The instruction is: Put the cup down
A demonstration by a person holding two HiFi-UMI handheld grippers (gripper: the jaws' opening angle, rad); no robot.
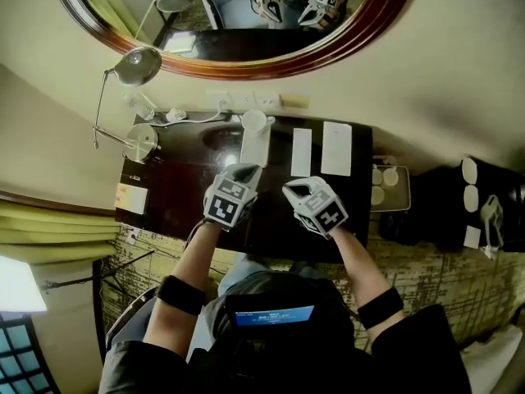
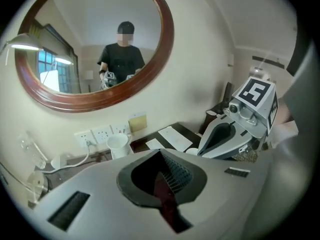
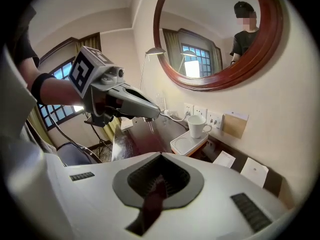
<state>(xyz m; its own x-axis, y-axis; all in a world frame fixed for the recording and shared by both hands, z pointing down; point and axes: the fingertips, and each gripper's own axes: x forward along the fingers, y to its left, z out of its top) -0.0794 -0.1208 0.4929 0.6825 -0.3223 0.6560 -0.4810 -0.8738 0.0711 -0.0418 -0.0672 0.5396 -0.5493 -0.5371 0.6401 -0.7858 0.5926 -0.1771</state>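
The white cup [image 1: 255, 121] stands upright at the far end of a white tray [image 1: 253, 153] on the dark desk [image 1: 180, 187], close to the wall. In the right gripper view the cup [image 3: 197, 125] sits on the tray's [image 3: 186, 145] back end, handle to the right. It also shows in the left gripper view as the cup [image 2: 118, 145] below the wall sockets. My left gripper [image 1: 244, 171] is shut and empty, just short of the tray's near end. My right gripper [image 1: 294, 190] hangs beside it to the right, also shut and empty. Neither touches the cup.
A desk lamp [image 1: 138, 64] and a round chrome stand [image 1: 143, 142] occupy the desk's left. Two white cards [image 1: 336, 148] lie right of the tray. A small tray of cups [image 1: 387, 185] sits off the desk's right end. An oval wall mirror [image 1: 361, 31] hangs above.
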